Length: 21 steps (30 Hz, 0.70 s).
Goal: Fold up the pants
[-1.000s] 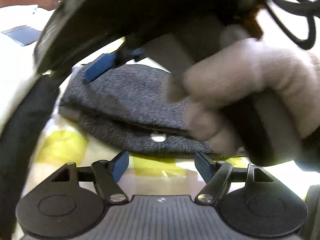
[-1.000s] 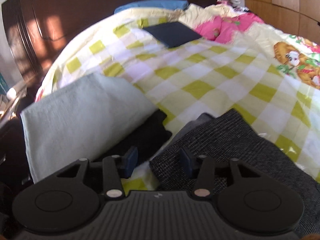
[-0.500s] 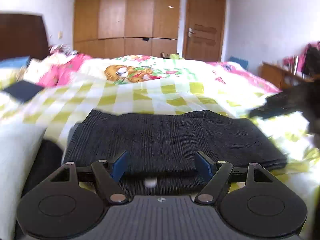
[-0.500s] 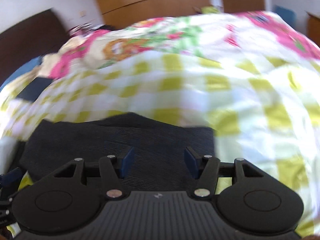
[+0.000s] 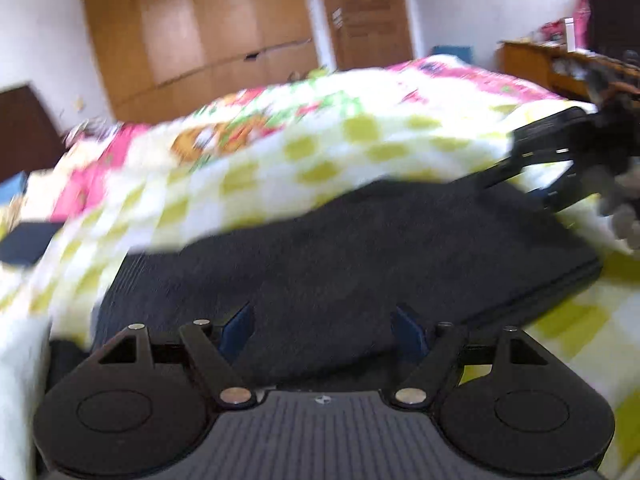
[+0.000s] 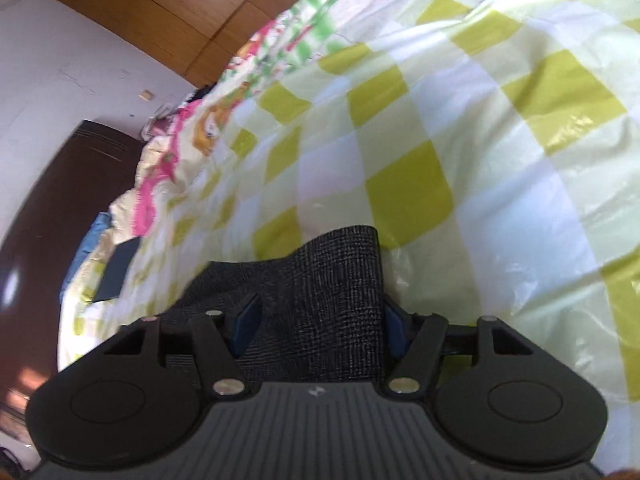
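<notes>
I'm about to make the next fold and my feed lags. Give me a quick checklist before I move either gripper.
1. Left gripper open: ok, jaws apart over the near edge of the pants.
2. Right gripper open: ok, jaws apart with pants fabric lying between them.
3. Either gripper gripping the cloth: not ok, neither is shut on it.
4. Pants lying flat in a tidy stack: ok in the left view, though that view is blurred.
5. Bedsheet caught in the right gripper: cannot tell, it lies close beside the right finger.
6. Grippers apart from each other: ok, the right one is at the far corner.
</notes>
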Each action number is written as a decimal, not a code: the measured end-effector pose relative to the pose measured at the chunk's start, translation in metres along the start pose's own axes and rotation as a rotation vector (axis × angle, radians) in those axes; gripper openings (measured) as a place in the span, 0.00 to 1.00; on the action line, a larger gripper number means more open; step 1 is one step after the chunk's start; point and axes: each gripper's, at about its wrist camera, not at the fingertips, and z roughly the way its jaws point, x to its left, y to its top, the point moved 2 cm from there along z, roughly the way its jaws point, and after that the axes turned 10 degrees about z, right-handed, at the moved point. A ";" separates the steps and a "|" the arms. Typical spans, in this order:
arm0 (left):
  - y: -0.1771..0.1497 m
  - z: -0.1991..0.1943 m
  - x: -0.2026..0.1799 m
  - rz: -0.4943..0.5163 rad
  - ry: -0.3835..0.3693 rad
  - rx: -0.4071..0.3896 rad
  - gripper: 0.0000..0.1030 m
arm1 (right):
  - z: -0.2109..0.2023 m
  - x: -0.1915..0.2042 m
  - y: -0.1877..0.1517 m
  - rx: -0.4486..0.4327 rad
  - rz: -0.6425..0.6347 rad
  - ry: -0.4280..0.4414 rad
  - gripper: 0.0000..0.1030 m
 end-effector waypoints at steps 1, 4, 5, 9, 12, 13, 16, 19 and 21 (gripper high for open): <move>0.005 -0.001 -0.007 0.011 -0.018 -0.020 0.86 | -0.007 -0.001 -0.002 0.000 0.004 0.035 0.58; 0.011 0.016 -0.018 0.028 -0.078 -0.016 0.86 | -0.020 -0.021 -0.010 0.026 0.061 0.072 0.59; 0.012 0.023 -0.022 0.040 -0.086 -0.005 0.86 | -0.018 -0.027 -0.014 0.056 0.078 0.069 0.59; 0.020 0.039 -0.029 0.066 -0.092 0.000 0.86 | -0.019 -0.031 -0.023 0.093 0.097 0.120 0.60; 0.024 0.043 -0.028 0.069 -0.045 0.003 0.86 | -0.013 -0.021 -0.027 0.120 0.074 0.144 0.31; 0.026 0.046 -0.027 0.064 -0.027 0.011 0.86 | -0.012 -0.018 -0.028 0.112 0.053 0.118 0.22; 0.021 0.058 -0.034 0.091 -0.022 0.087 0.84 | -0.012 -0.033 -0.020 0.107 0.152 0.155 0.10; 0.019 0.061 -0.050 0.049 -0.062 0.131 0.73 | -0.020 -0.041 -0.016 0.104 0.193 0.205 0.09; 0.023 0.060 -0.068 0.079 -0.056 0.143 0.63 | -0.028 -0.043 -0.014 0.103 0.188 0.221 0.09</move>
